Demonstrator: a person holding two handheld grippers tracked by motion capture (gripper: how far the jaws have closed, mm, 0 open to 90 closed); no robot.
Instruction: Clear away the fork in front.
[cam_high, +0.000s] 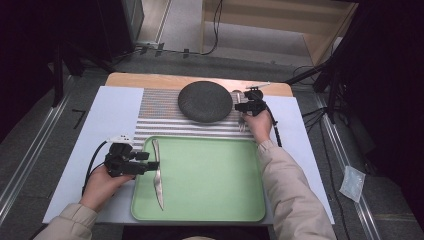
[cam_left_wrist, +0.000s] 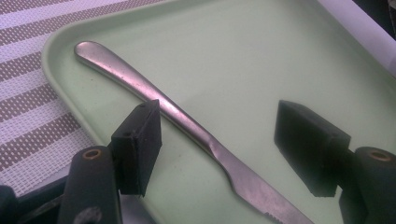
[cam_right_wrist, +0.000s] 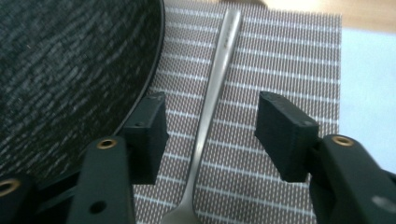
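Note:
A steel table knife (cam_high: 158, 172) lies along the left side of the green tray (cam_high: 210, 180), handle pointing away from me. In the left gripper view the knife (cam_left_wrist: 187, 126) runs between the open jaws of my left gripper (cam_left_wrist: 219, 149), which hovers low over the tray (cam_left_wrist: 261, 56). My left gripper (cam_high: 150, 160) sits at the tray's left rim. A fork (cam_right_wrist: 210, 107) lies on the striped placemat (cam_right_wrist: 289, 60) beside a dark round plate (cam_right_wrist: 70, 70). My right gripper (cam_right_wrist: 210, 135) is open, its jaws on either side of the fork's handle. In the high view it (cam_high: 245, 106) is just right of the plate (cam_high: 205, 101).
The striped placemat (cam_high: 155, 117) lies on a white sheet (cam_high: 112, 115) over a wooden table. A clear plastic bag (cam_high: 352, 182) lies on the floor to the right. Dark stands and cables ring the table.

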